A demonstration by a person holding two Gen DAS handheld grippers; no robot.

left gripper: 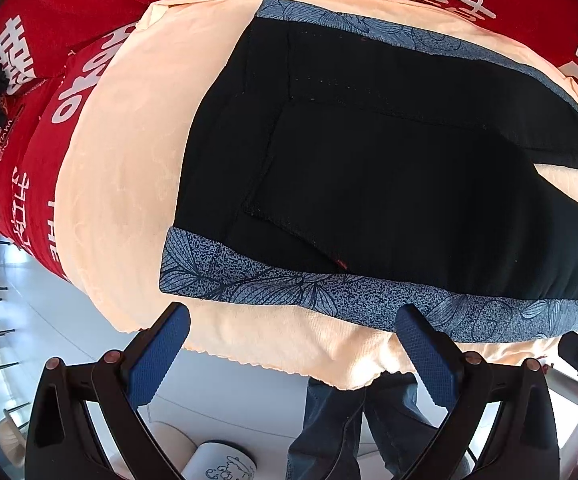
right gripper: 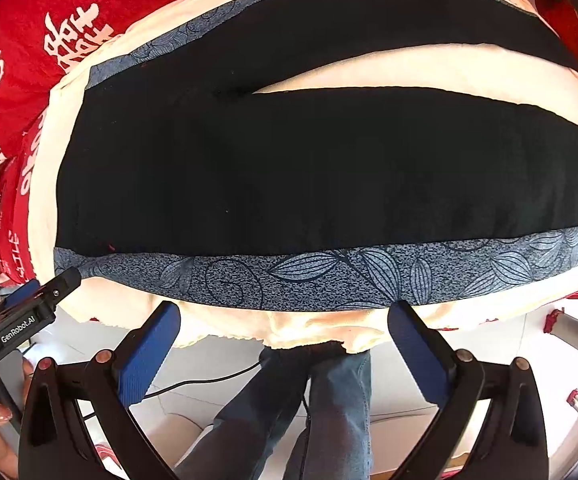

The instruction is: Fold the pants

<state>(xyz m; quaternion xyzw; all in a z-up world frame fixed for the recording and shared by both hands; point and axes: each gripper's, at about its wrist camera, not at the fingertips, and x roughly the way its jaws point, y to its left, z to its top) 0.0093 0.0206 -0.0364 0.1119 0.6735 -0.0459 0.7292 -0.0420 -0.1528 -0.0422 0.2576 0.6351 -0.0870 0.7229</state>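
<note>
**A:** so what's the setup?

**B:** black pants [right gripper: 289, 168] with a blue leaf-print side stripe [right gripper: 329, 276] lie flat on a peach towel [left gripper: 129, 168], legs slightly apart. Under that is a red cloth [left gripper: 69, 12] with white characters, draped over the table.

**A:** grippers?

**B:** left gripper [left gripper: 293, 344] and right gripper [right gripper: 285, 340] both hover at the near edge, jaws spread wide, holding nothing. Blue pads [right gripper: 149, 352] just short of the stripe.

**A:** room?

**B:** pale floor [left gripper: 49, 320] below, the person's jeans [right gripper: 329, 408], a black cable [right gripper: 209, 380], chair legs off left.
</note>
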